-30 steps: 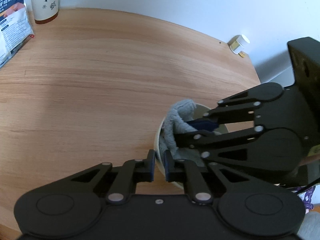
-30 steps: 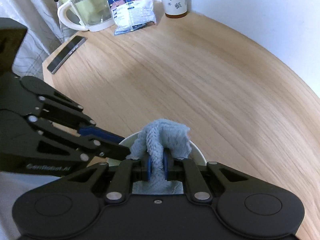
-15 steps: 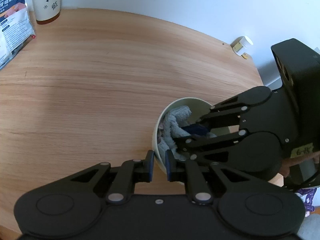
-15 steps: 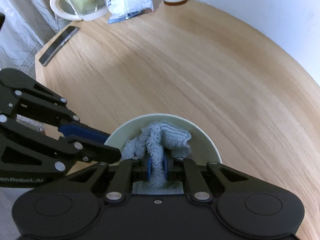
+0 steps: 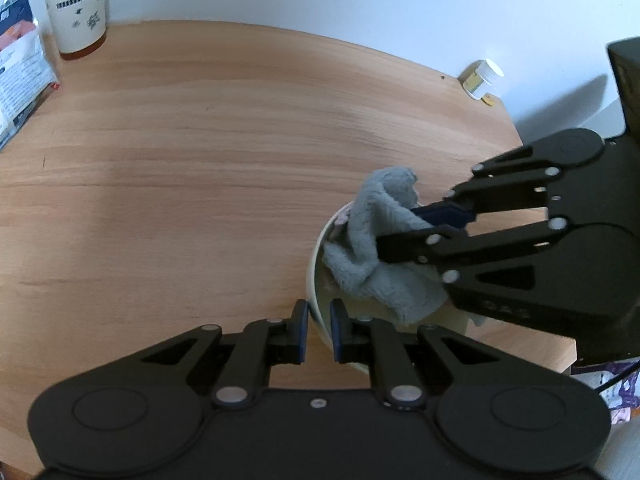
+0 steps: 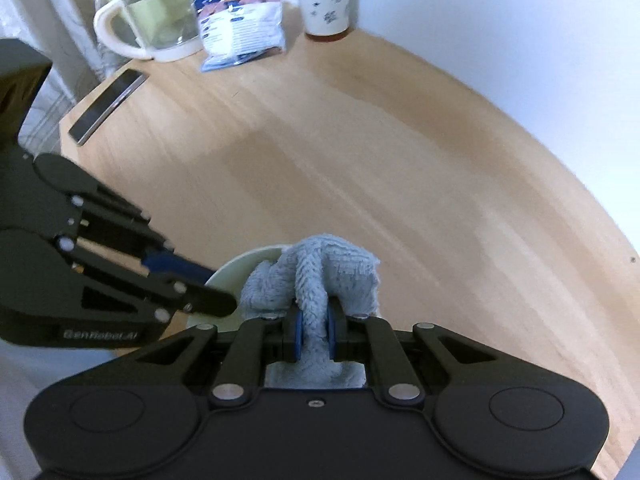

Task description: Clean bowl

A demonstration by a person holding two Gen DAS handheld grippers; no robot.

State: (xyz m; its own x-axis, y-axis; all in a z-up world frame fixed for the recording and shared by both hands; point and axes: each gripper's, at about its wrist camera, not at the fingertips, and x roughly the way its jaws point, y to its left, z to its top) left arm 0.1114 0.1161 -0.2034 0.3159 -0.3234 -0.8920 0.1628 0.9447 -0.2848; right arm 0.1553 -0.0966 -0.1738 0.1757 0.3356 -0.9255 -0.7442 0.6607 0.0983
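A cream bowl (image 5: 316, 276) sits on the wooden table near its right edge; its rim also shows in the right wrist view (image 6: 236, 270). My left gripper (image 5: 319, 330) is shut on the bowl's near rim, one finger outside and one inside. My right gripper (image 6: 313, 336) is shut on a grey fluffy cloth (image 6: 320, 276). In the left wrist view the right gripper (image 5: 400, 232) comes in from the right and holds the cloth (image 5: 380, 248) bunched over the bowl's inside, partly above the rim. The bowl's bottom is mostly hidden by the cloth.
A patterned paper cup (image 5: 78, 4) and a printed packet (image 5: 20, 68) stand at the table's far left. A small white jar (image 5: 482, 78) sits at the far right edge. A glass jug (image 6: 154, 12) and a phone (image 6: 106, 106) lie on the far side.
The right gripper has lifted the cloth from deep in the bowl up over the rim and swung it sideways. The left gripper keeps its hold on the rim.
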